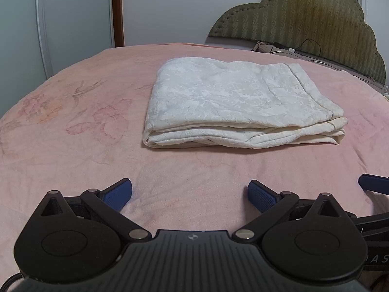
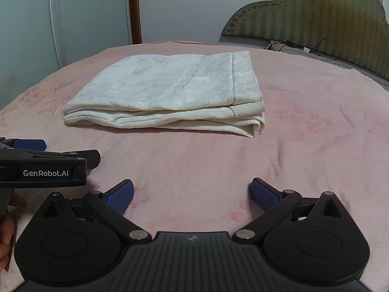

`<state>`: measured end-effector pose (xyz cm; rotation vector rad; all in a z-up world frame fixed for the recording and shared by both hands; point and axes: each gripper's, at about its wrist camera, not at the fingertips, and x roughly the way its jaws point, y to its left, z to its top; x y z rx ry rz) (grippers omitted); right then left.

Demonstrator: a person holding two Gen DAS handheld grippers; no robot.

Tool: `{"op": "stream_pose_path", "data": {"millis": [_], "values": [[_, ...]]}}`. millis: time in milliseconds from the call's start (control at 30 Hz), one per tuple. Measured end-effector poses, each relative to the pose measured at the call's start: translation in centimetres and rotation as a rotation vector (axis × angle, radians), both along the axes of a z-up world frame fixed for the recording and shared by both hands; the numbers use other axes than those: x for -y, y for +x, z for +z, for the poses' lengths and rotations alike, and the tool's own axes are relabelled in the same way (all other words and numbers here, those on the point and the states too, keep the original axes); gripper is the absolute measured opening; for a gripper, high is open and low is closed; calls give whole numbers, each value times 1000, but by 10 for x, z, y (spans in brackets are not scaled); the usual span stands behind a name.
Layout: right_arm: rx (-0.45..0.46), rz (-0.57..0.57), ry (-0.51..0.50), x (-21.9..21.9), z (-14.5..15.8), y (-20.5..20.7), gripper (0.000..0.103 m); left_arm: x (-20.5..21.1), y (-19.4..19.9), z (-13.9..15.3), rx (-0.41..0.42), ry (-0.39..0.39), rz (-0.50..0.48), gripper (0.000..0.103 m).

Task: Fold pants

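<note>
1. The folded pants lie in a flat cream bundle near the middle of the pink bedspread, well apart from both grippers and touched by neither.

2. The left gripper hangs over bare bedspread with its blue pads spread wide and nothing between them; the right gripper is likewise at full spread and empty, with the left one just beside it in the right wrist view.

3. Risk, as judged from this moment: the stack looks finished, so any further nudge could undo it. A pad catching the loose top layer at the near right corner, where the hemmed edge sits slightly back from the layers below, would likely peel that layer open.

4. Second risk: the bedspread is soft and faintly rumpled in front of the bundle. A gripper dragging across it could pull the cover and shift or skew the pants on it.

5. Third risk: a cable and a small crumpled item lie by the green headboard, far behind the pants; these seem out of reach and unlikely to interfere.

6. Appearance: the pants are pale ivory with a faint woven floral pattern, folded into a rough rectangle several layers thick. The near edge shows stacked folds, tidy at the left, slightly splayed at the right. Light creases cross the top face.
</note>
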<state>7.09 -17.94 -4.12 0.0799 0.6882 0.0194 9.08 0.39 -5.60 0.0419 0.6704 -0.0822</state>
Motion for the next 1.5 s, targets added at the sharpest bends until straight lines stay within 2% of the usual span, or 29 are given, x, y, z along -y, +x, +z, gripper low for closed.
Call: {"op": "stream_pose_path", "data": {"millis": [633, 800, 1500], "values": [[0, 0, 1, 0, 0, 0, 103, 1, 0, 0, 0, 8, -1, 103], [1, 1, 2, 1, 1, -1, 103, 0, 3, 0, -1, 31, -58, 103], [0, 1, -3, 1, 0, 0, 103, -1, 3, 0, -1, 19, -27, 103]]}}
